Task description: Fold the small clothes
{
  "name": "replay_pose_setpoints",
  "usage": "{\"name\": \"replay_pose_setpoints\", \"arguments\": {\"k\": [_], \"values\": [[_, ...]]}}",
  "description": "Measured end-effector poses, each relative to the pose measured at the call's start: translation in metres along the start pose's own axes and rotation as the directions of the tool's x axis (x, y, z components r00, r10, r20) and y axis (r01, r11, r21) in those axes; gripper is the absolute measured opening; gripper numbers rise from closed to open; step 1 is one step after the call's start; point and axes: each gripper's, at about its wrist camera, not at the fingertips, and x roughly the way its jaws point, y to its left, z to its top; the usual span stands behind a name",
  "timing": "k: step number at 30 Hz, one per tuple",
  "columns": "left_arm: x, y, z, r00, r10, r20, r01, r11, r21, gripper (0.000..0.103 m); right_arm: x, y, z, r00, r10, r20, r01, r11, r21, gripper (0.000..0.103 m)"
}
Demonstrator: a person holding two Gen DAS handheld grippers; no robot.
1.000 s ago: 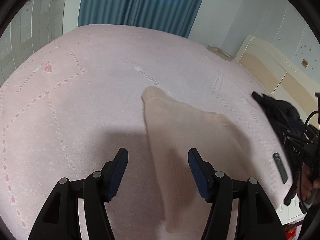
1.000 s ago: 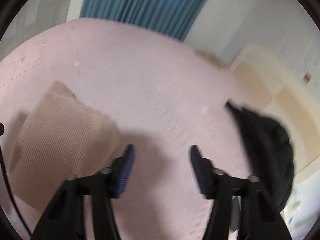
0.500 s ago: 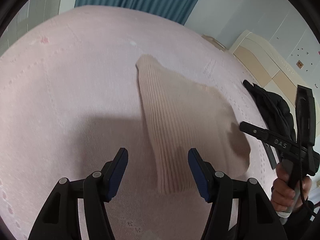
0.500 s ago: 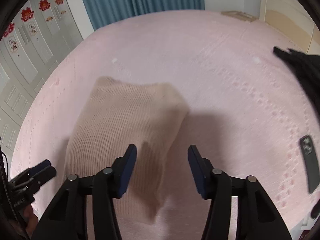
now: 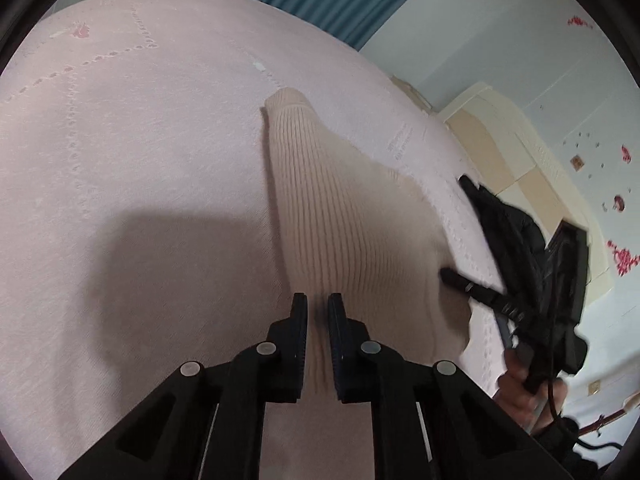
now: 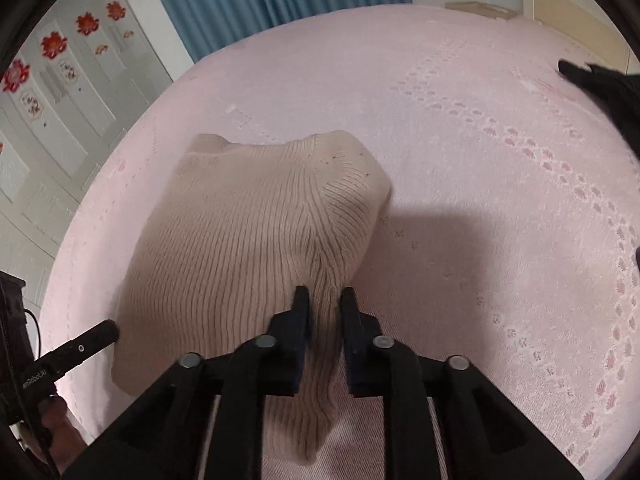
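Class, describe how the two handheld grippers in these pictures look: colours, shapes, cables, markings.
Both the left gripper and right gripper are matte black frames with triangular cut-outs and round silver rivets at the joints. Each carries two flat fingers with dark blue ribbed pads. Seen from the right camera, the left one has small white lettering on its arm and a thin black cable. A bare hand grips the right handle.
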Motion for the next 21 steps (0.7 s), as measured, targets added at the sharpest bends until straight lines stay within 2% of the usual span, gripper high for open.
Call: {"name": "replay_pose_setpoints", "arguments": {"k": [1, 2, 4, 6, 10, 12, 14, 15, 16, 17, 18, 19, 21], "values": [[-0.003, 0.000, -0.005, 1.000, 0.008, -0.011, -0.008, 1.000, 0.014, 0.021, -0.006, 0.002, -0.003, 1.000, 0.000, 0.010, 0.000, 1.000, -0.004, 0.028], [-0.005, 0.001, -0.009, 1.000, 0.011, -0.019, -0.010, 1.000, 0.025, 0.034, -0.011, 0.004, -0.006, 1.000, 0.004, 0.020, -0.004, 1.000, -0.010, 0.030], [-0.007, 0.002, -0.020, 0.999, 0.024, -0.029, -0.022, 0.998, 0.063, 0.050, -0.022, 0.007, -0.015, 1.000, 0.012, 0.025, -0.011, 0.999, -0.037, 0.034], [-0.006, -0.003, -0.031, 0.998, 0.057, -0.037, -0.052, 0.992, 0.116, 0.050, -0.029, 0.006, -0.023, 0.999, 0.037, 0.008, -0.037, 0.998, -0.047, 0.037], [0.006, -0.016, -0.041, 0.993, 0.104, -0.054, -0.093, 0.979, 0.180, 0.048, -0.029, 0.001, -0.042, 0.996, 0.087, -0.030, -0.088, 0.996, -0.024, 0.038], [0.014, -0.024, -0.040, 0.989, 0.145, -0.039, -0.134, 0.970, 0.204, 0.048, -0.022, 0.001, -0.049, 0.996, 0.085, -0.036, -0.085, 0.996, -0.015, 0.038], [0.022, -0.032, -0.037, 0.983, 0.180, -0.031, -0.168, 0.959, 0.226, 0.031, -0.017, 0.002, -0.050, 0.994, 0.100, -0.045, -0.100, 0.995, 0.001, 0.036], [0.024, -0.035, -0.036, 0.984, 0.176, -0.029, -0.165, 0.958, 0.233, 0.025, -0.015, 0.002, -0.049, 0.991, 0.124, -0.049, -0.124, 0.992, 0.005, 0.022], [0.024, -0.037, -0.035, 0.986, 0.167, -0.025, -0.157, 0.960, 0.233, 0.014, -0.013, 0.003, -0.047, 0.987, 0.151, -0.055, -0.151, 0.988, -0.007, 0.008], [0.024, -0.036, -0.034, 0.986, 0.168, -0.022, -0.159, 0.960, 0.231, 0.011, -0.014, 0.004, -0.044, 0.985, 0.162, -0.052, -0.163, 0.986, -0.028, 0.007], [0.023, -0.035, -0.033, 0.986, 0.166, -0.021, -0.157, 0.961, 0.228, 0.010, -0.021, 0.001, -0.040, 0.987, 0.162, -0.004, -0.162, 0.986, -0.041, 0.006], [0.021, -0.034, -0.033, 0.987, 0.161, -0.020, -0.153, 0.963, 0.222, 0.010, -0.028, -0.006, -0.037, 0.986, 0.160, 0.046, -0.159, 0.987, -0.031, 0.005], [0.019, -0.031, -0.034, 0.989, 0.145, -0.023, -0.137, 0.969, 0.203, 0.010, -0.034, -0.021, -0.032, 0.983, 0.163, 0.088, -0.164, 0.986, 0.007, 0.005]]}}
